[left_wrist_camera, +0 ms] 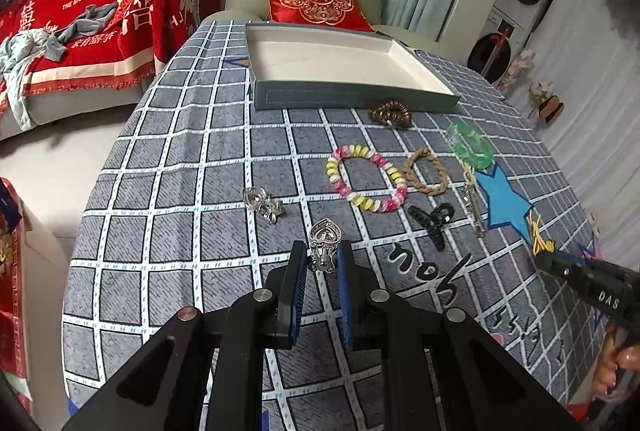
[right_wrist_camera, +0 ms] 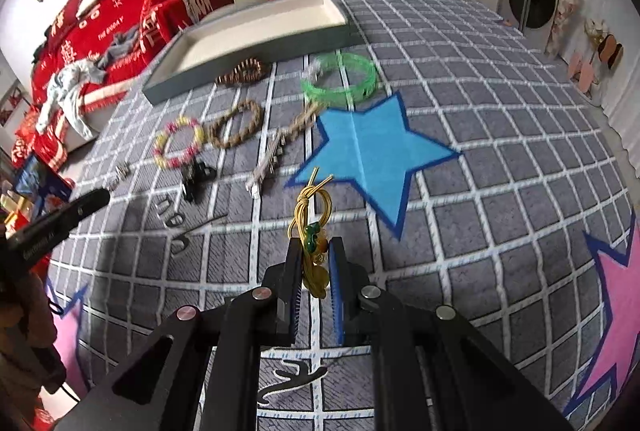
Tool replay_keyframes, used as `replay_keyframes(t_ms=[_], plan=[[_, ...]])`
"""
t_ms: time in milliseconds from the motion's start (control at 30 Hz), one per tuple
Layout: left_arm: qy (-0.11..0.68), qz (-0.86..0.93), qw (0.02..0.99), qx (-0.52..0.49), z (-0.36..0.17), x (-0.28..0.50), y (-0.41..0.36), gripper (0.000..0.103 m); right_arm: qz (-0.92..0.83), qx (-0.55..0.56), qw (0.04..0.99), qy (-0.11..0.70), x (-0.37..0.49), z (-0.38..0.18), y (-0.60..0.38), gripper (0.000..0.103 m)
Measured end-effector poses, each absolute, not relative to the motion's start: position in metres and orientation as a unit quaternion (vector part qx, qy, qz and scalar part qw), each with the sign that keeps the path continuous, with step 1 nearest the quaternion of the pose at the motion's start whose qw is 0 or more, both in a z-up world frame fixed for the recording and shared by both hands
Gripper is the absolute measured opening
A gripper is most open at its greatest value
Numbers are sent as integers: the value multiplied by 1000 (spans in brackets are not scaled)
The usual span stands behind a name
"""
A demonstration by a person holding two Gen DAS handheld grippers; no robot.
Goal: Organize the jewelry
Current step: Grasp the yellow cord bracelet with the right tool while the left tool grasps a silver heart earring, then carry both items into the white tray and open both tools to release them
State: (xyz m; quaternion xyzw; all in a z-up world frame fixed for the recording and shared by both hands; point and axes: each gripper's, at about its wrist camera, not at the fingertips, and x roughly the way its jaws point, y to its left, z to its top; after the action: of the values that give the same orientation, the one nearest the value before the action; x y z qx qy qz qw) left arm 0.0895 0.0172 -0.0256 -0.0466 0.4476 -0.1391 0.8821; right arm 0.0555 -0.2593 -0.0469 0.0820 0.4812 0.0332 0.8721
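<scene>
Left tongs (left_wrist_camera: 323, 258) clamped on a silver heart-shaped openwork earring (left_wrist_camera: 326, 236), heart end sticking out past the pads. Right tongs (right_wrist_camera: 315, 251) clamped on a yellow cord loop with green and amber beads (right_wrist_camera: 311, 227), knot and loose ends poking forward.

Landmark: grey shallow cardboard tray with white lining (left_wrist_camera: 280, 97) at the far side of the desk (left_wrist_camera: 168, 159), grid-pattern cloth. Just in front of the tray: brown beaded bracelet (left_wrist_camera: 390, 113). Nearer than that: pink-yellow spiral hair tie (left_wrist_camera: 366, 177), braided tan rope ring (left_wrist_camera: 426, 171), translucent green bangle (left_wrist_camera: 470, 145), black claw clip (left_wrist_camera: 432, 221), second silver earring (left_wrist_camera: 262, 205). Both held items are well short of the tray.
</scene>
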Motion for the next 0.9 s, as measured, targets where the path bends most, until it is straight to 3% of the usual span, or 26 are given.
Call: replay_keyframes(t_ms=[433, 900], plan=[[420, -170, 889, -72, 33, 136, 13, 30, 81, 106, 883, 450, 110, 6, -264, 14], [392, -134, 910, -24, 57, 268, -19, 30, 119, 75, 884, 445, 266, 40, -242, 14]])
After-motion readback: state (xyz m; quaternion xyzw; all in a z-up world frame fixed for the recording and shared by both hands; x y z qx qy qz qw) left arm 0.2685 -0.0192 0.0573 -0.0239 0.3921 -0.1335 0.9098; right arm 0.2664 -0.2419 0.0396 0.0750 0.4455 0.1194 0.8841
